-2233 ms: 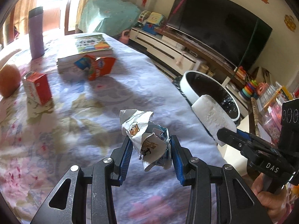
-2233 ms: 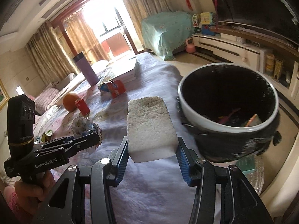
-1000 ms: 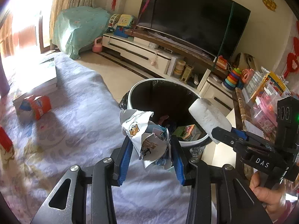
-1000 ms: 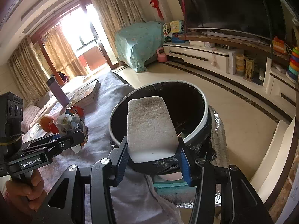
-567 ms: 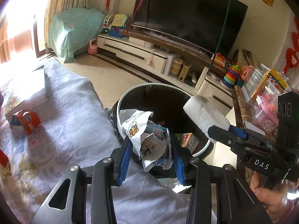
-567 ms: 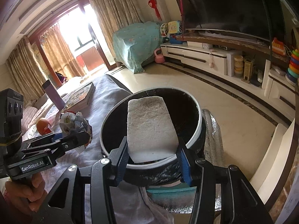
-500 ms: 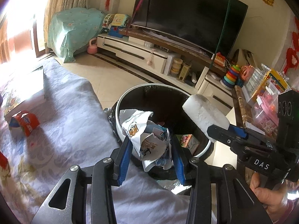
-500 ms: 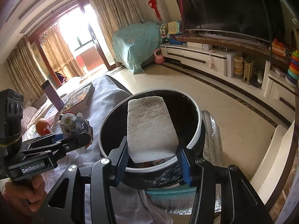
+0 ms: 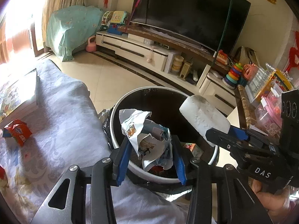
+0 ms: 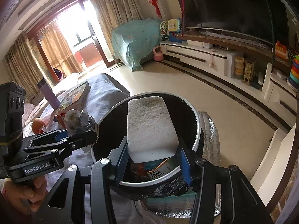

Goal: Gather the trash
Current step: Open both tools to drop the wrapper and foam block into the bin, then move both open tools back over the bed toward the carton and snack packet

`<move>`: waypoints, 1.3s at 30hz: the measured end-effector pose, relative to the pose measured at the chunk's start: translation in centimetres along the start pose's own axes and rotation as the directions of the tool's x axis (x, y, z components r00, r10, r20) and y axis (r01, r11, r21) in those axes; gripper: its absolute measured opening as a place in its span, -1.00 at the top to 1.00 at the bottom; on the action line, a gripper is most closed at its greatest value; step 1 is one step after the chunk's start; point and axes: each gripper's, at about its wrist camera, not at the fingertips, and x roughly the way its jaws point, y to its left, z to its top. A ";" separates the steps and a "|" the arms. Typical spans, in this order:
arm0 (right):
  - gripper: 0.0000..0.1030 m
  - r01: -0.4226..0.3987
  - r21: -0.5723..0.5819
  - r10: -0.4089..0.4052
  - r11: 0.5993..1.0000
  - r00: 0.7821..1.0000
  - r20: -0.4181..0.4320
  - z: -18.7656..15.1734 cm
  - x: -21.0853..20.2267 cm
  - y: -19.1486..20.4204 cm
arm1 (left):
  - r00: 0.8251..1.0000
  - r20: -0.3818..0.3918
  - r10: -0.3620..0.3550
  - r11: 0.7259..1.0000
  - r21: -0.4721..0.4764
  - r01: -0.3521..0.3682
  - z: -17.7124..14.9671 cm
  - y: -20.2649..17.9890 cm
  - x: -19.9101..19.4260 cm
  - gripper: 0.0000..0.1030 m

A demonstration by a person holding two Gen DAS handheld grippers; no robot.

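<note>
My left gripper [image 9: 151,149] is shut on a crumpled printed paper wrapper [image 9: 145,134] and holds it above the near rim of a round white-rimmed trash bin [image 9: 115,112] lined with a black bag. My right gripper [image 10: 152,154] is shut on a white foam block [image 10: 149,127] and holds it over the bin's opening [image 10: 198,123]. The foam block [image 9: 203,119] and the right gripper show in the left wrist view; the wrapper [image 10: 78,120] shows in the right wrist view. Trash lies in the bin bottom.
A table with a pale floral cloth [image 9: 56,115] lies left of the bin, with an orange carton [image 9: 17,134], a book stack [image 10: 74,97], a purple tumbler [image 10: 47,95] and an orange [image 10: 36,124]. A TV cabinet [image 9: 149,52] and toys stand beyond.
Both grippers have moved from the table to over the trash bin, still holding the wrapper and the foam block. In the last half second they edged slightly further over it.
</note>
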 end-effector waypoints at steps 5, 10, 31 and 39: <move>0.02 0.003 -0.003 -0.003 1.000 1.000 -0.005 0.4 0.3 -0.2 | 1.000 -0.013 -0.002 1.000 -0.002 0.002 0.5 0.0 1.0 0.15; -0.02 0.005 -0.006 -0.005 1.000 1.000 -0.014 0.8 0.6 -0.3 | 1.000 -0.020 0.001 1.000 0.000 -0.001 0.7 -0.2 1.6 0.04; -0.66 -0.061 0.055 0.059 0.997 0.997 0.041 -0.8 -1.5 1.2 | 1.000 0.005 0.024 0.993 -0.118 -0.024 -5.3 3.6 -3.2 -0.29; -0.77 -0.104 0.013 0.104 0.994 0.994 0.031 -2.6 -1.2 5.3 | 0.998 0.013 0.064 0.976 -0.210 -0.059 -9.3 6.9 -6.9 -0.29</move>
